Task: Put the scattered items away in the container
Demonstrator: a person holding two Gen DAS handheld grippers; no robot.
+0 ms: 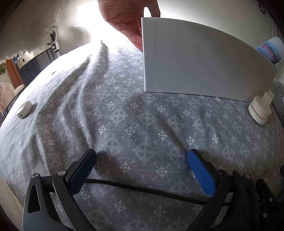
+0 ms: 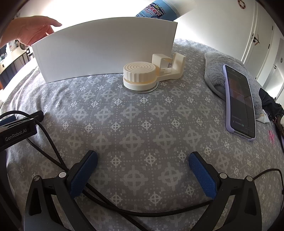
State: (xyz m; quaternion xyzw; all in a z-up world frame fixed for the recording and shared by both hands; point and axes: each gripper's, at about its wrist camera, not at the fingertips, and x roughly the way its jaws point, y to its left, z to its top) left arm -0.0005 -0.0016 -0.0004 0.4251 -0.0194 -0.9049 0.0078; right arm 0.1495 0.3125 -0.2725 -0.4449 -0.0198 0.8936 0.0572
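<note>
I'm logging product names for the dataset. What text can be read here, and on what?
"GenRobot.AI": on the black device at the right-wrist view's left edge.
"99%": on the blue spray bottle behind the white container; its Japanese print is too blurred.
Phone screen text: too small.

"GenRobot.AI" on black device (image 2: 16, 132), "99%" on spray bottle (image 2: 158, 10)
</note>
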